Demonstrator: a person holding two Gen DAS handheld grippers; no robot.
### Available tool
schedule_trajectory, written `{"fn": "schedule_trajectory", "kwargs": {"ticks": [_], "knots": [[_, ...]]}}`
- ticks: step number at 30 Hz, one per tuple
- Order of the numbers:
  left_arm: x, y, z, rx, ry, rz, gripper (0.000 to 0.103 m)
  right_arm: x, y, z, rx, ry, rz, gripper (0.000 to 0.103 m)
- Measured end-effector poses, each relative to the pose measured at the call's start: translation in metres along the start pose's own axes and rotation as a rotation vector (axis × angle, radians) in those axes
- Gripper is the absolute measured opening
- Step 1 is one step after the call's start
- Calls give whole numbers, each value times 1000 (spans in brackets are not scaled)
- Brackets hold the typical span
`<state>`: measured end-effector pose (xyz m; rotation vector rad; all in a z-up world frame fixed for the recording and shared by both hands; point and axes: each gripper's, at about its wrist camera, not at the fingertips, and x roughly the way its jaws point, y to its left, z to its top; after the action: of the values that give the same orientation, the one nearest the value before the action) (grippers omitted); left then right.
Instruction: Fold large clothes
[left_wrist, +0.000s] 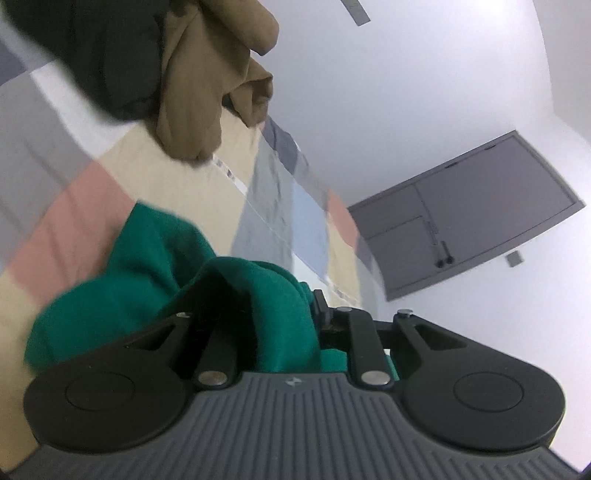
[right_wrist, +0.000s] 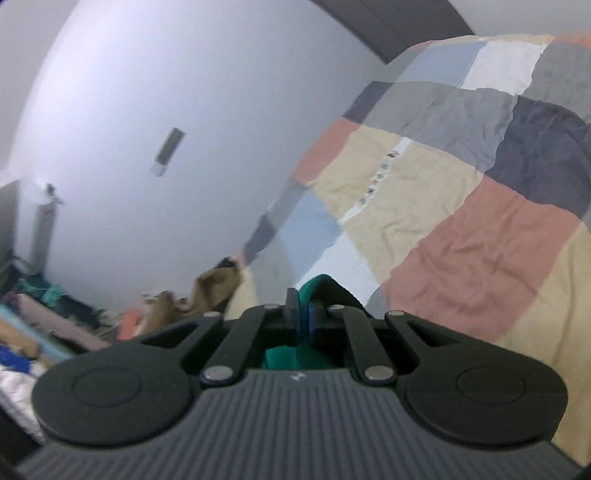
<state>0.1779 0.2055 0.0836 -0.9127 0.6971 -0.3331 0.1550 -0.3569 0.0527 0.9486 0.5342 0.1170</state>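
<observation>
The green garment bunches at nine o'clock over the patchwork quilt, clamped in the left gripper. The right gripper pinches another fold of it. A tan garment hangs at twelve o'clock.

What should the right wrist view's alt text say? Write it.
The right gripper is shut on a fold of green cloth above a patchwork quilt. A tan garment lies at the quilt's edge.
</observation>
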Motion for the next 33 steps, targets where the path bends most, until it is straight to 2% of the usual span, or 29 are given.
{"fn": "schedule_trajectory", "kwargs": {"ticks": [4,8,14,18,22,23,25,26,27,29,31,33], "knots": [[47,21,14,34,14,18,22,42,-16,-2,-35,0,-55,7],[84,50,28,47,46,18,25,83,-40,-7,-54,40,-97,7],[129,92,42,-40,94,12,25,140,-69,-13,-26,127,-142,7],[142,97,41,-37,93,14,25,161,-75,-19,-62,159,-176,7],[131,94,32,-23,59,2,25,161,-71,-24,-107,151,-177,7],[127,91,29,-16,47,-1,28,159,-69,-25,-124,145,-174,7],[119,87,26,-24,38,-9,46,155,-65,-26,-147,134,-167,9],[113,83,24,-24,33,-15,69,152,-64,-26,-154,127,-161,9],[104,77,21,-6,14,-2,83,148,-61,-25,-160,123,-157,11],[88,64,16,52,-25,19,89,138,-56,-24,-161,113,-145,19],[69,48,10,126,-48,37,89,126,-51,-23,-171,105,-125,46],[50,31,1,209,-86,70,90,109,-42,-24,-201,85,-106,58]]}}
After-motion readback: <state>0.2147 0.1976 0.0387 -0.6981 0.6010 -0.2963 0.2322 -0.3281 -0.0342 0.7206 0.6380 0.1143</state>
